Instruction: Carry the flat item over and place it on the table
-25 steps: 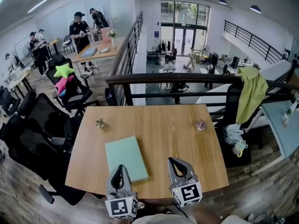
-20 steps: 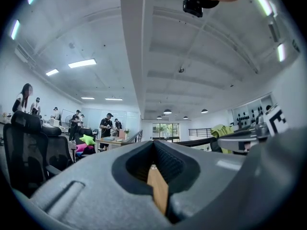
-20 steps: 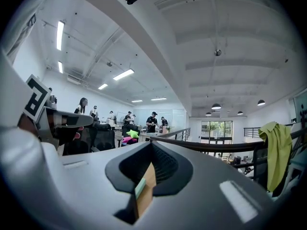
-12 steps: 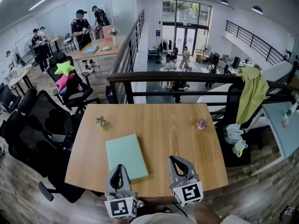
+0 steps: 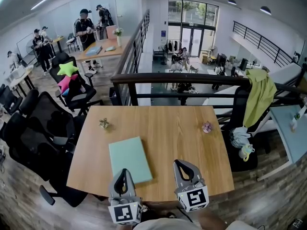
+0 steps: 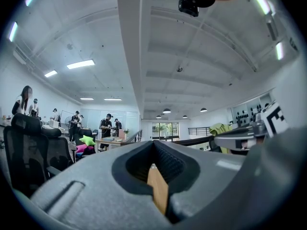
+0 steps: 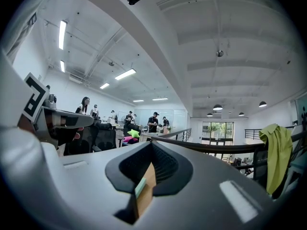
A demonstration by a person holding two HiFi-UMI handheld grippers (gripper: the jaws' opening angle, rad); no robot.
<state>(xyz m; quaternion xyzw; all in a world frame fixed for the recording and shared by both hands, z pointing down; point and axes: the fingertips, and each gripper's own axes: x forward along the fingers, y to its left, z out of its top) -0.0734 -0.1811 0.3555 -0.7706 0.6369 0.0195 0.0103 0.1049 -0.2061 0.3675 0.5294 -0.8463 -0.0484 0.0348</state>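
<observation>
The arms are cut off below. The left tongs point(image 5: 122, 172) and right tongs point(image 5: 180, 165) are held level, pressed together, empty; the flat item point(image 5: 129, 158) is seen seemingly just ahead of the left tongs.

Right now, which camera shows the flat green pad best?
The head view: the flat green pad lies nearly whole on the table, just ahead of the left gripper. The right gripper view catches only a thin green sliver past its shut jaws; the left gripper view shows just tabletop wood.
</observation>
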